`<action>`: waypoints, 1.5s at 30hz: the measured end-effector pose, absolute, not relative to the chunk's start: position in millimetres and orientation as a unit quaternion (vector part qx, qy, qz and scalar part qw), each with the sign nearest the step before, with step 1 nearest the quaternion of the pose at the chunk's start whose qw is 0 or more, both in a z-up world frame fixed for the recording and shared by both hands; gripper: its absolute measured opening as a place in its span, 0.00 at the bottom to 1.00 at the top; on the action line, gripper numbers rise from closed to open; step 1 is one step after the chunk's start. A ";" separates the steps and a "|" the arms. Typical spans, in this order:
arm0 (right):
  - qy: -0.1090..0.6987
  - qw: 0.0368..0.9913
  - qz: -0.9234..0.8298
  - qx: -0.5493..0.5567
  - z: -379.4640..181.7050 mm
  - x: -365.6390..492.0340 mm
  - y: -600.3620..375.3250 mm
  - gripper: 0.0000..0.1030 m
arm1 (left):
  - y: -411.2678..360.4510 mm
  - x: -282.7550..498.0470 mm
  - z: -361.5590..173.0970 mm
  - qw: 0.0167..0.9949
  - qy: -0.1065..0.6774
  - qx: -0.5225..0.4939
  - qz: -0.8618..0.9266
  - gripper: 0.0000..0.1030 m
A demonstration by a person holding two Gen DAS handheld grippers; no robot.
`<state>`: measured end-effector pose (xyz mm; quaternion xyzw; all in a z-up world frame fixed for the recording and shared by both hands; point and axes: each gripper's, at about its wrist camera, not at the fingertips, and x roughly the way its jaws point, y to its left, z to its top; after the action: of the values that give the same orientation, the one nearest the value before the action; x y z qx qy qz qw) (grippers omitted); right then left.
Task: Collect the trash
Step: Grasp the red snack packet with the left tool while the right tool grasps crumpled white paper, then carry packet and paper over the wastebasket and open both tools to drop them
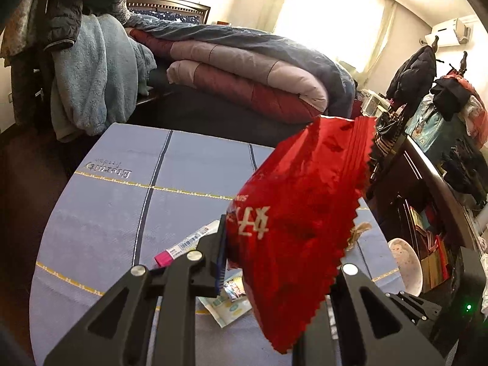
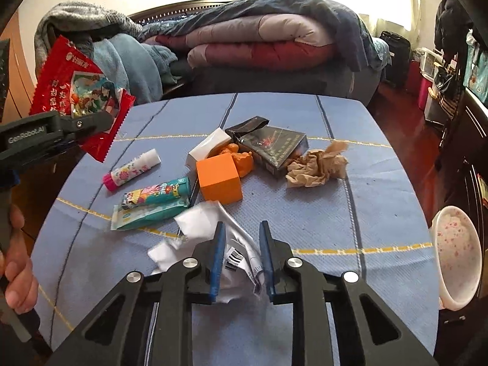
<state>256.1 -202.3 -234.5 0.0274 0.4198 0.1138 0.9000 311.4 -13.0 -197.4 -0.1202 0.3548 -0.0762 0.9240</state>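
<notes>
We've got the red snack wrapper [image 1: 300, 198] pinched in the left gripper [image 2: 88, 128], held up off the surface [image 2: 305, 213] at its left side; right-wrist view shows the jaws clamped on the wrapper's lower edge, the rest sticking up free. The right gripper [image 2: 241, 259] is spread, jaws either side of the crumpled white paper [image 2: 213, 228], w/ the barcode bit between the blue pads [image 2: 217, 262]. Can't tell if the pads touch the paper yet; looks like they straddle it.

Other stuff on the blue cloth: glue stick [image 2: 132, 169], teal tube [image 2: 158, 195] on a flat teal packet [image 2: 143, 218], orange block [image 2: 219, 180], white box [image 2: 209, 148], dark open carton [image 2: 268, 146], brown paper wad [image 2: 317, 164]. White speckled bowl [image 2: 457, 253] sits at the right edge, prob. where trash goes, but that's our guess.

Step in hand, as we read it: grab the white paper w/ the right. To do it well:
- Keep pads low, near the cloth, so we catch the bulk of the wad, not just a loose flap.
- Close slow & square; paper is light & springy, so it may squirt fwd if squeezed off-centre.
- Avoid snagging the cloth along w/ the paper.
- Lift straight up before swinging toward the bowl, so the trailing flap doesn't drag the teal packet just beside it.
- Keep the left steady & high; the red wrapper is held by an edge only, so a jerk could slip it.
</notes>
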 end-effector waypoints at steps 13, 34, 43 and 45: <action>0.419 0.899 0.120 0.035 -234.5 242.3 -216.9 0.74 | -33.9 293.0 -179.7 0.930 0.341 -0.104 -0.089 0.21; 0.414 0.894 0.168 0.034 -235.2 235.3 -202.4 0.29 | -25.7 283.2 -174.2 0.933 0.336 -0.105 -0.074 0.22; 0.396 0.902 0.165 0.047 -219.2 219.2 -219.3 0.29 | -39.6 275.7 -164.5 0.935 0.332 -0.091 -0.083 0.22; 0.392 0.905 0.159 0.054 -215.9 215.4 -228.2 0.30 | -47.8 274.5 -161.1 0.936 0.330 -0.084 -0.091 0.22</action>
<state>215.4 -228.2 -215.9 0.0545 0.3919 0.1587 0.9046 274.5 -47.8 -161.1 -0.0843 0.3299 -0.0910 0.9358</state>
